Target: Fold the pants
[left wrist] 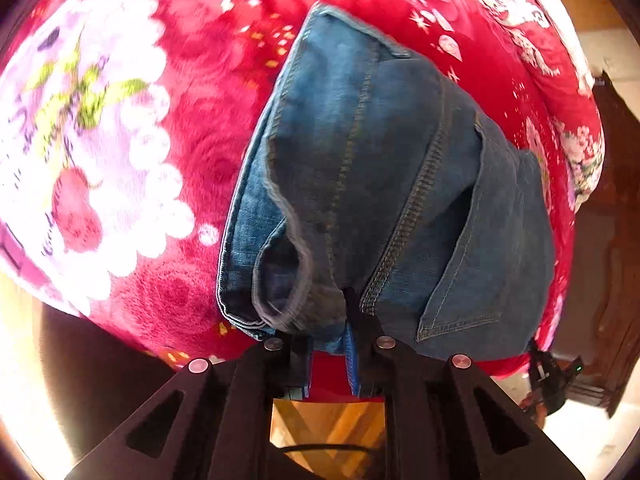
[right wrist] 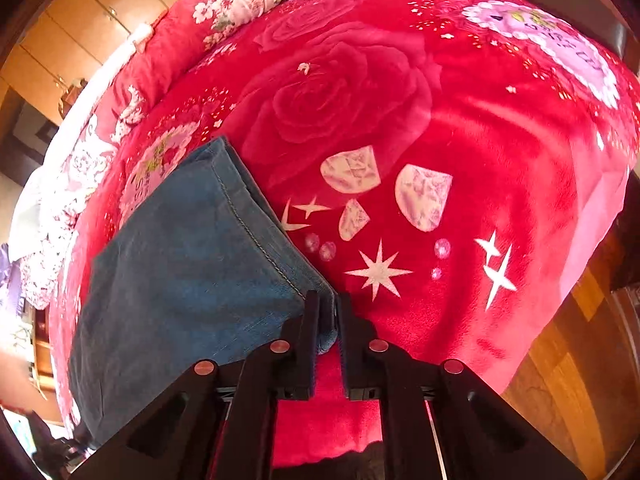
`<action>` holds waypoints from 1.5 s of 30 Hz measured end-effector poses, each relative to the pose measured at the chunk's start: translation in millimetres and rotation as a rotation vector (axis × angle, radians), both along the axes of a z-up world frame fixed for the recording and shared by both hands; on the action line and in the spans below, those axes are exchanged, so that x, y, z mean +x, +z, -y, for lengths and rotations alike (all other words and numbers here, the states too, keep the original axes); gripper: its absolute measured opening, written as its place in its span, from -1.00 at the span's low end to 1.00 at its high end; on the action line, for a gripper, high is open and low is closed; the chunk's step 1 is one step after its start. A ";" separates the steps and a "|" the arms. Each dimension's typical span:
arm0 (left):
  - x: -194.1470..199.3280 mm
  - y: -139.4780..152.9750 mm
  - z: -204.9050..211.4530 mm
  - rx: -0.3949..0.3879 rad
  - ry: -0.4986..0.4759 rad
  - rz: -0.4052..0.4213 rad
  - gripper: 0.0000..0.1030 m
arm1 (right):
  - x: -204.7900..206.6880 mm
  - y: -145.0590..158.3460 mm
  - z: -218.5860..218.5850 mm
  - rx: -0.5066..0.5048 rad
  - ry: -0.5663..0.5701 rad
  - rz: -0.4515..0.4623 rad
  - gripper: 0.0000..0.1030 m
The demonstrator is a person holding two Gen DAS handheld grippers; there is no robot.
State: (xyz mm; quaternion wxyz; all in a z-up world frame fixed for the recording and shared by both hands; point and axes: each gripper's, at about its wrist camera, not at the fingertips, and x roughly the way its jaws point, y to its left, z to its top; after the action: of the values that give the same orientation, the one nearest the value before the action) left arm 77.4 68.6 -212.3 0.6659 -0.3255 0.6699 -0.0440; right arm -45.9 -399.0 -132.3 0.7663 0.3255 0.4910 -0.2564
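The blue jeans (left wrist: 372, 184) lie folded in layers on a red floral blanket (left wrist: 188, 160) spread over a bed, and each tool has pinched an edge of them: the left gripper (left wrist: 330, 332) is closed on the bunched denim beside a back pocket, and the right gripper (right wrist: 329, 312) is closed on a stitched corner of the fabric. A pale medallion on the blanket (right wrist: 560, 36) carries printed letters, but they are too blurred to read, and no brand tag shows on the jeans. Wooden cabinets (right wrist: 80, 28) stand beyond the bed.
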 end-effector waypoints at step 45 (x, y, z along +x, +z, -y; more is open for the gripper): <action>223.7 20.9 641.3 0.397 -1.633 0.168 0.38 | -65.2 -82.5 3.5 0.630 -0.289 0.719 -0.95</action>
State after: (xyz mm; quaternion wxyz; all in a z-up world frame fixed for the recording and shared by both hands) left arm 301.1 -572.7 -191.4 0.5176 0.3884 0.6383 -0.4170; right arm -111.1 -402.5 -214.8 0.7079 0.6739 0.1992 -0.0708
